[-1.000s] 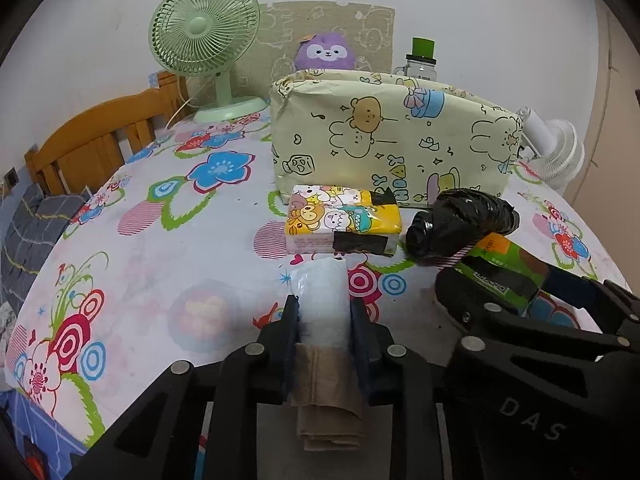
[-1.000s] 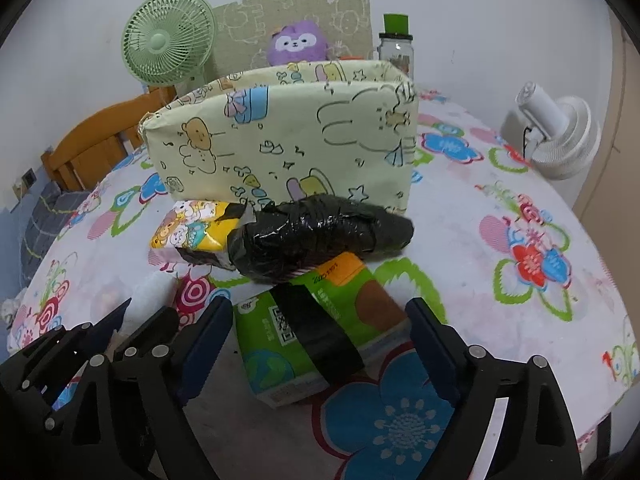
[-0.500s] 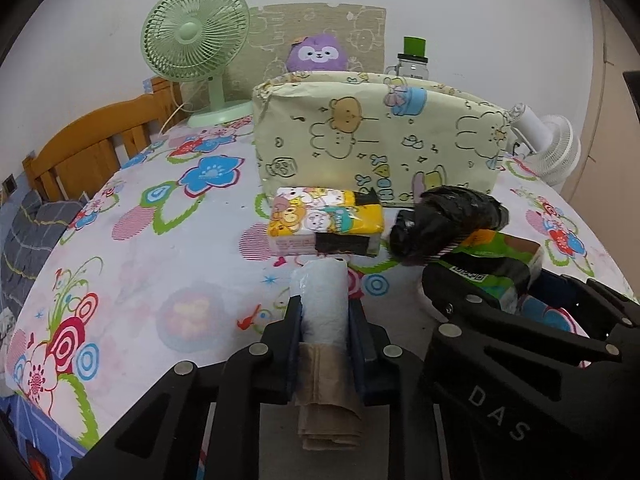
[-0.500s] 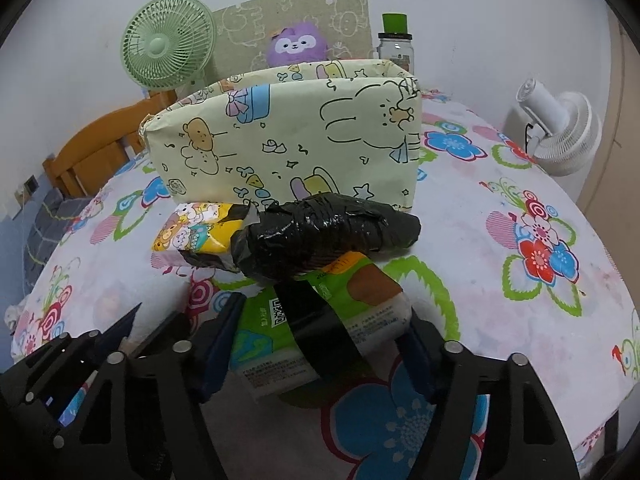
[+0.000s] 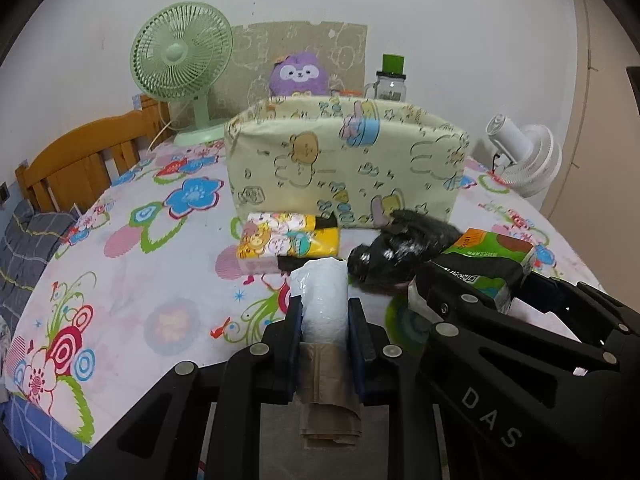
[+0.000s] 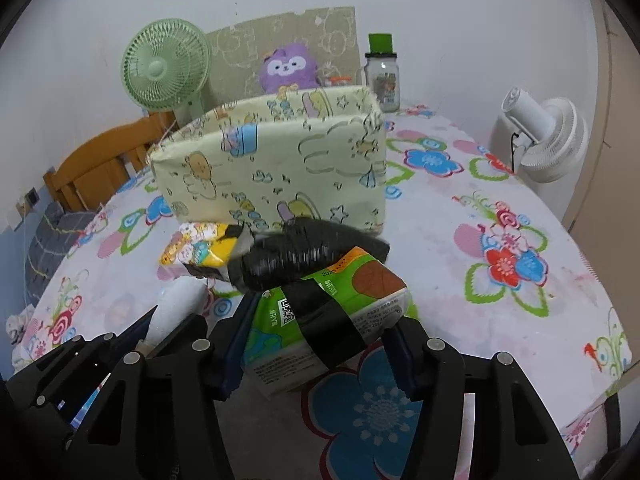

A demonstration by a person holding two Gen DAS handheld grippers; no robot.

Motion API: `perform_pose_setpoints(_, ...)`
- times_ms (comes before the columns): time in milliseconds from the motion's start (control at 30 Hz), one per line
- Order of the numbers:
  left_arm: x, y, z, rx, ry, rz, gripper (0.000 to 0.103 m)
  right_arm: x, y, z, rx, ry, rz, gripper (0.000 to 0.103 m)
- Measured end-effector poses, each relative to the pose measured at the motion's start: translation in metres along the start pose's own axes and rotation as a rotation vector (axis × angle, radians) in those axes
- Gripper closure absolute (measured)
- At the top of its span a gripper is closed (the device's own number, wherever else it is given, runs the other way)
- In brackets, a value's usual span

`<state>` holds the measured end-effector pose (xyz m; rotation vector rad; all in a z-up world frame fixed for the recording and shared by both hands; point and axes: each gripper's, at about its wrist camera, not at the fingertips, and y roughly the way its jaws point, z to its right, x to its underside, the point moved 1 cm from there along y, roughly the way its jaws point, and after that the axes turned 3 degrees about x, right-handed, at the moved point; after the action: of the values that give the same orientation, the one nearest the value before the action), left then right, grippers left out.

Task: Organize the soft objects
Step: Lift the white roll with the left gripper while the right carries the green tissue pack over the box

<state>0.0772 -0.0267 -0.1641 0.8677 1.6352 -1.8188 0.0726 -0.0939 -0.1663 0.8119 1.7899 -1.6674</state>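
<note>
Tissue pack (image 6: 328, 320) pinched, R hand-held gripper (image 6: 320, 356), seemingly raised | L hand-held gripper (image 5: 323, 320) clamps roll (image 5: 322, 300)

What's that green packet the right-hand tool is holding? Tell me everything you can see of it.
The green packet is a soft plastic-wrapped pack, looking like tissues: bright green with an orange corner, a brown patch, small print and a square code. A band of black tape runs around its middle. It sits tilted between the jaws of the right gripper, which press both its sides, and appears raised off the flowered tablecloth. The black wrapped bundle lies against its far top edge. In the left view it shows behind that gripper's arm.
</note>
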Motion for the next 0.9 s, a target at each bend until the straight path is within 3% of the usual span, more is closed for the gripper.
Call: perform_pose_setpoints(900, -0.068, -0.064, 0.013, 0.016, 0.019, 0.141, 0.084, -0.066, -0.077, 0.004, 0.010, 0.034, 0.146, 0.042)
